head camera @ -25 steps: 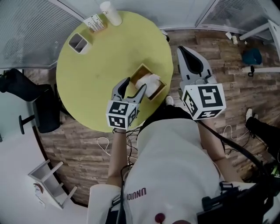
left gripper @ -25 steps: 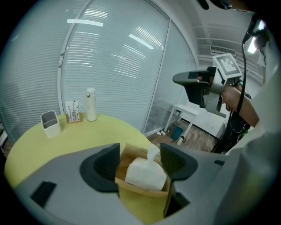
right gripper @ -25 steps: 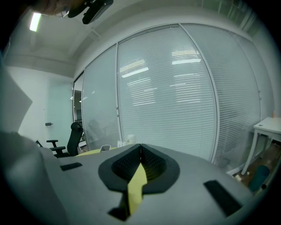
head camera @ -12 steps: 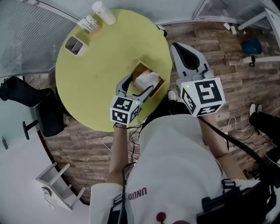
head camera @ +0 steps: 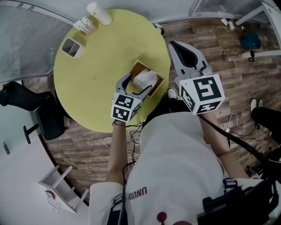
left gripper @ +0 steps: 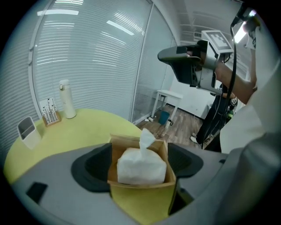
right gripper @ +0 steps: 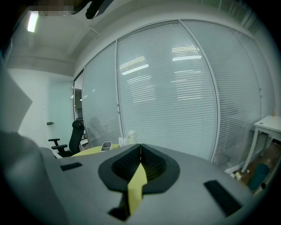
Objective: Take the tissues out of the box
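Observation:
A small wooden box (head camera: pixel 137 67) (left gripper: pixel 141 197) stands near the right edge of the round yellow table (head camera: pixel 96 66), with a white tissue pack (head camera: pixel 145 79) (left gripper: pixel 141 166) in it and one sheet sticking up. My left gripper (head camera: pixel 140 82) (left gripper: pixel 139 163) is open and straddles the box, one jaw on each side, the pads close to its walls. My right gripper (head camera: pixel 178 48) (right gripper: pixel 140 151) is shut with nothing in it. It hangs over the wooden floor to the right of the table, apart from the box.
At the table's far side stand a white bottle (head camera: pixel 97 7) (left gripper: pixel 66 99), a card holder (head camera: pixel 83 25) and a grey container (head camera: pixel 70 47) (left gripper: pixel 27 132). A black office chair (head camera: pixel 26 101) is left of the table. A white stool (head camera: pixel 61 189) stands lower left.
My left gripper has moved from beside the box to around it, with its jaws spread wider. The right gripper stays shut and has shifted slightly.

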### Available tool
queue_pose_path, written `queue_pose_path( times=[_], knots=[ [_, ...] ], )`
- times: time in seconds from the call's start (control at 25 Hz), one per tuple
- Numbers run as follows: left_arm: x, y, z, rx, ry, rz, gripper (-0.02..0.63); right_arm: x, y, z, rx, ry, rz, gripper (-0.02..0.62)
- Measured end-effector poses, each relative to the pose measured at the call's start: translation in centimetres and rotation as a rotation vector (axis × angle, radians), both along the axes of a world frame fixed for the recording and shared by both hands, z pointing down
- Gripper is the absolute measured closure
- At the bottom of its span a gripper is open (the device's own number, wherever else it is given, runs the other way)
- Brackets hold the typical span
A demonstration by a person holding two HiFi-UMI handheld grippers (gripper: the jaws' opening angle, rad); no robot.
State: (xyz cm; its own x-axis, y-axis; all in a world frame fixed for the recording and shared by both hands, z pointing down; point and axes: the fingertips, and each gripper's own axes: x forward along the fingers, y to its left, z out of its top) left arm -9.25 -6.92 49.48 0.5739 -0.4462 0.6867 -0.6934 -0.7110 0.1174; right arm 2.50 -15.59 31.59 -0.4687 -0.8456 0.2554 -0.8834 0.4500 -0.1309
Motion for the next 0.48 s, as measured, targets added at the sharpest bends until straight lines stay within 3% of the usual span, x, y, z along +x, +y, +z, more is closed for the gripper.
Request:
queue_pose_path(
  times=[0.48],
  knots=[
    [0.8,0.5,2.0,-0.078,-0.009,0.050,0.190,0.8,0.1,0.6,-0.016,0.010,0.022,0.577]
  ],
)
